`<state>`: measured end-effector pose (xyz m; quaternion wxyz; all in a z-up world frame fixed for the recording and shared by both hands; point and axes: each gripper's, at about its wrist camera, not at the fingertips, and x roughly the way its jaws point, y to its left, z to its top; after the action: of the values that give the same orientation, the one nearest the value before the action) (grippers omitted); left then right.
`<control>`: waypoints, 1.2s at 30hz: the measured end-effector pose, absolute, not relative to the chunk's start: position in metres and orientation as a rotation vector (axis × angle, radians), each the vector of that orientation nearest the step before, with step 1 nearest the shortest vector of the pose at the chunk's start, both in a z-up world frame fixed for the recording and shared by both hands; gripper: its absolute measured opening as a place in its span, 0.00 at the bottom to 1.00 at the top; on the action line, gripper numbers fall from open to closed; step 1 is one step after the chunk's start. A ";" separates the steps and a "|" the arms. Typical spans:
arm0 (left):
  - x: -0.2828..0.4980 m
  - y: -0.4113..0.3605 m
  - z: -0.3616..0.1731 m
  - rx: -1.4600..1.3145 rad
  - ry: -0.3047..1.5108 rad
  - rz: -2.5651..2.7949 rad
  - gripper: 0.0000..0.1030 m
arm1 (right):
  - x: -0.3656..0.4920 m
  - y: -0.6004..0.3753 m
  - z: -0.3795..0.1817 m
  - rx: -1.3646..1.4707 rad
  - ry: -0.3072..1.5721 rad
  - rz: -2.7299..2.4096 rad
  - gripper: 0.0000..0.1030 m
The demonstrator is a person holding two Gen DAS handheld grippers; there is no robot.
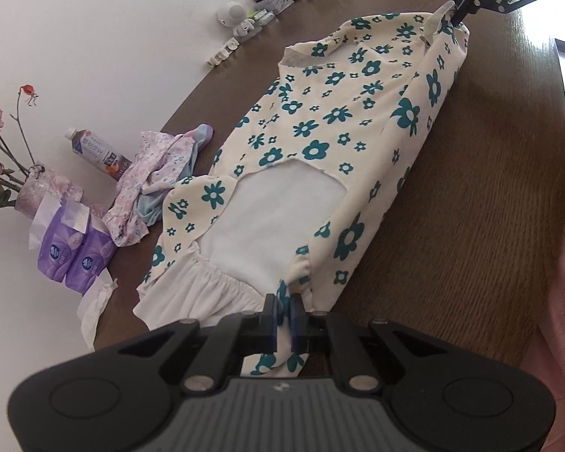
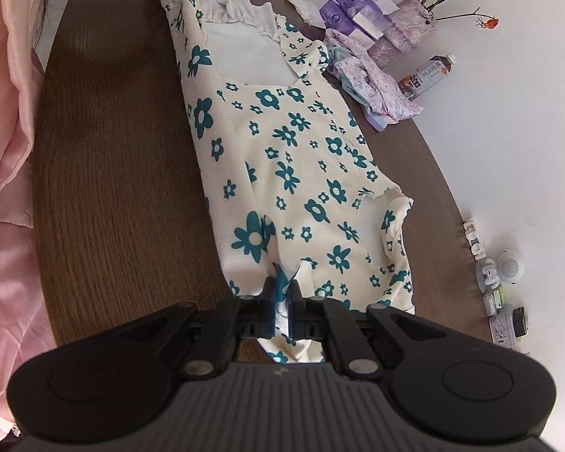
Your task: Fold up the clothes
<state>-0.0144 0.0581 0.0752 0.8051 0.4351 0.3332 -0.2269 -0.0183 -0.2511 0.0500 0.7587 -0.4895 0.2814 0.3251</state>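
Garment (image 1: 335, 120) orientation governs the coming move: the cream dress with teal flowers lies lengthwise on the brown surface (image 1: 489, 196), its long axis running straight from the left tool (image 1: 283, 316) to the right tool (image 2: 281, 301), so each tool sits at one end of the same long side edge. Left tool fingers are closed to a narrow gap, with a pinch of printed fabric near the white ruffled neckline clamped between the blue pads. Right tool fingers are likewise closed on fabric at the opposite, hem end. The held edge is the one nearer the person; it appears raised and rolled slightly inward, while the rest of the dress spreads away from both tools toward the wall side. That state fits either a lengthwise fold in progress or the edge being laid back down; the views do not settle which. Beyond the far edge of the dress lies a crumpled pink floral garment (image 1: 150, 177), close beside the dress.
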 end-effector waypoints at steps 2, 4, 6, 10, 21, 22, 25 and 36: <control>-0.008 0.057 0.076 0.937 0.707 -0.474 0.05 | -0.013 -0.251 0.052 -1.068 0.605 0.700 0.04; -0.002 0.056 0.075 0.939 0.705 -0.468 0.04 | -0.007 -0.251 0.054 -1.069 0.597 0.691 0.04; 0.004 0.056 0.074 0.936 0.706 -0.462 0.04 | -0.002 -0.251 0.056 -1.070 0.589 0.683 0.04; 0.016 0.057 0.073 0.929 0.708 -0.452 0.04 | 0.011 -0.250 0.054 -1.071 0.587 0.676 0.04; 0.052 0.063 0.057 0.899 0.748 -0.411 0.04 | 0.052 -0.247 0.042 -1.072 0.607 0.676 0.04; 0.054 0.063 0.055 0.896 0.753 -0.413 0.04 | 0.056 -0.246 0.041 -1.073 0.609 0.676 0.04; 0.058 0.064 0.050 0.885 0.764 -0.416 0.04 | 0.064 -0.246 0.037 -1.068 0.617 0.681 0.04; 0.070 0.069 0.040 0.832 0.792 -0.397 0.04 | 0.080 -0.247 0.024 -1.023 0.640 0.693 0.04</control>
<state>0.0700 0.0685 0.0403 0.8210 0.3908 0.3721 -0.1867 0.0803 -0.2473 0.0242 0.7674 -0.4714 0.2948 0.3193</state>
